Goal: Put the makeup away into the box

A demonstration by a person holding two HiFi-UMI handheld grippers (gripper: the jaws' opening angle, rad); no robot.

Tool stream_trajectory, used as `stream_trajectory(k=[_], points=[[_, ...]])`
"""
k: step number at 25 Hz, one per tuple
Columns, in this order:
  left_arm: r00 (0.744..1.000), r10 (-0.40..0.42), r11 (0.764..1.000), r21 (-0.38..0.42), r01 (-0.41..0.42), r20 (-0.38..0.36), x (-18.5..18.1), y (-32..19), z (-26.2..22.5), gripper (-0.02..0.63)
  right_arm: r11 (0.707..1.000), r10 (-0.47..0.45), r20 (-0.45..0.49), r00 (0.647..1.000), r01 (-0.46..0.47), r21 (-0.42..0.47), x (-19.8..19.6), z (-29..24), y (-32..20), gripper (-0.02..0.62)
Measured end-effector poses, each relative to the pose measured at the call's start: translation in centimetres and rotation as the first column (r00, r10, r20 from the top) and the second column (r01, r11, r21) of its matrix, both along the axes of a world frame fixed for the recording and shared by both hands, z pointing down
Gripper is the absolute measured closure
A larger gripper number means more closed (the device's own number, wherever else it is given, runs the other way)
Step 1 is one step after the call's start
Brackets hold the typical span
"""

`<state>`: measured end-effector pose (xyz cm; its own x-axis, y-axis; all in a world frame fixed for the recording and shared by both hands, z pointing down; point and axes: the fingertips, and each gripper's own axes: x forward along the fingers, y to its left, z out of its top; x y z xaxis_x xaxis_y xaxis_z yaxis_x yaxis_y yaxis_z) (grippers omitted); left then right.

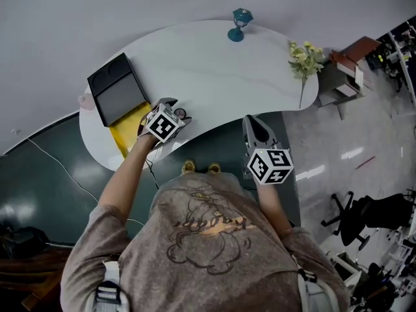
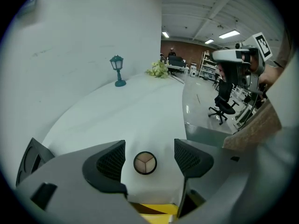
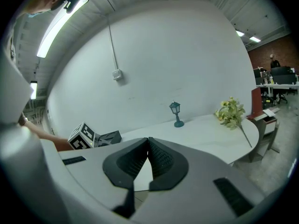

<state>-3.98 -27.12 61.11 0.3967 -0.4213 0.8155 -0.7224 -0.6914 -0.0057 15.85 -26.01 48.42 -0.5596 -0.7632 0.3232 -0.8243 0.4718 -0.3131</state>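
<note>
Compact (image 2: 145, 163): small round palette with three pale shades, lying flat on the white table (image 1: 214, 70), dead centre between the left jaws.
Left gripper (image 2: 149, 147): jaws spread wide, pads clear of the compact on both sides, nothing held.
Right gripper (image 3: 148, 141): jaws pressed together, empty, off the table's near edge.
Box (image 1: 117, 93): black, open, at about ten o'clock from the left gripper in the head view; a yellow sheet (image 1: 130, 127) lies beside it.
Handling: likely light, rigid and smooth-rimmed, so slippery; the pressed powder probably cracks if dropped.
Hold: across the rim at three and nine o'clock, low against the table, with a gentle squeeze.
</note>
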Motion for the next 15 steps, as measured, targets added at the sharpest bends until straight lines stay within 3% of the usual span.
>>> stream_trajectory(k=[6, 9, 13, 15], points=[[0.991, 0.087, 0.992, -0.097, -0.078, 0.097, -0.1, 0.1, 3.5, 0.270, 0.999, 0.050, -0.006, 0.999, -0.050, -0.009, 1.9, 0.3, 0.0, 0.592], [0.978, 0.132, 0.989, -0.090, -0.118, 0.162, -0.3, -0.6, 4.1, 0.291, 0.998, 0.068, -0.006, 0.998, -0.068, -0.010, 2.7, 0.4, -0.1, 0.592], [0.960, 0.221, 0.959, -0.219, -0.182, 0.171, 0.4, 1.1, 6.3, 0.296, 0.996, 0.093, -0.008, 0.996, -0.093, -0.008, 3.7, 0.6, -0.3, 0.592], [0.947, 0.259, 0.947, -0.242, -0.210, 0.192, 0.4, 1.3, 6.9, 0.295, 0.995, 0.101, -0.007, 0.995, -0.101, -0.008, 4.0, 0.7, -0.3, 0.592]])
